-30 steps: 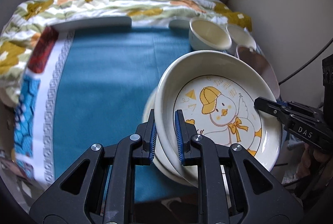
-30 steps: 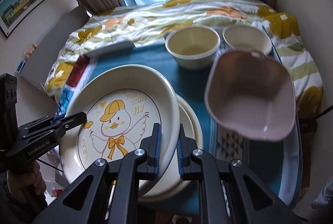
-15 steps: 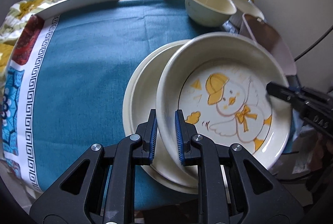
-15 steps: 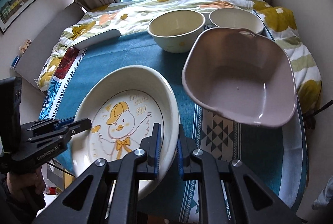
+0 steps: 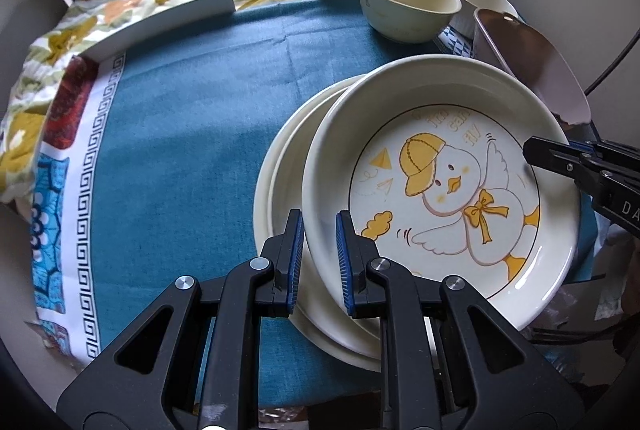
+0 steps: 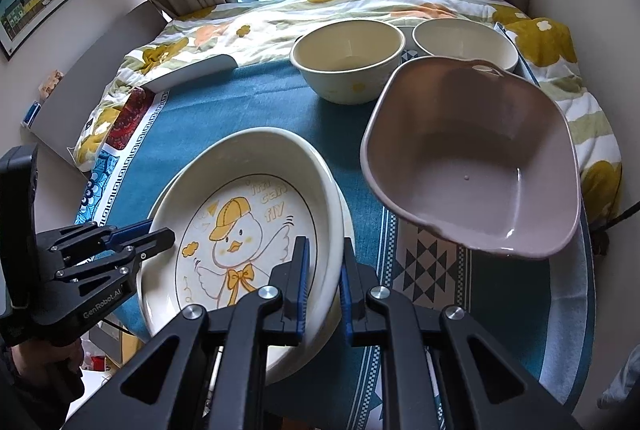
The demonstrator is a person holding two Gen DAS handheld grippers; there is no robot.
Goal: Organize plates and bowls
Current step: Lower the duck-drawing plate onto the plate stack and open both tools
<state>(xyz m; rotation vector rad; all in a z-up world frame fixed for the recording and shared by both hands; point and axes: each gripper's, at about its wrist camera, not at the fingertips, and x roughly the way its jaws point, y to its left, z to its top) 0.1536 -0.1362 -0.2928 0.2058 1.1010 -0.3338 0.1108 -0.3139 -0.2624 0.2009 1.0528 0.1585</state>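
Lowered since the earlier frames, the duck plate (image 5: pixel 440 198) had come down onto the plain cream plate (image 5: pixel 280 186) beneath it, sitting slightly offset toward the near right edge of the table rather than squarely nested. It was carried from both sides, which looked like a way to keep a wide, shallow dish level while stacking it. The left gripper (image 5: pixel 318 254) was pinched nearly closed on the plate's raised rim at one side, its blue ribbed pads either side of the wall; the right gripper (image 6: pixel 323 278) was likewise clamped almost fully shut on the opposite rim.

Both plates were glossy glazed ceramic, round with an upturned lip, the upper one printed with a cartoon duck in a yellow cap and bow. Just beside them, and seemingly raised off the cloth on something unseen, sat a mauve basin (image 6: pixel 472 158), smooth plastic by the look of it, squarish with rounded corners and a small lug at the rim. Farther back stood two round cream bowls (image 6: pixel 348 60), close together. Everything rested on a matte teal tablecloth (image 5: pixel 180 150) with a patterned white border, and a floral quilt (image 6: pixel 280 18) lay bunched behind it.
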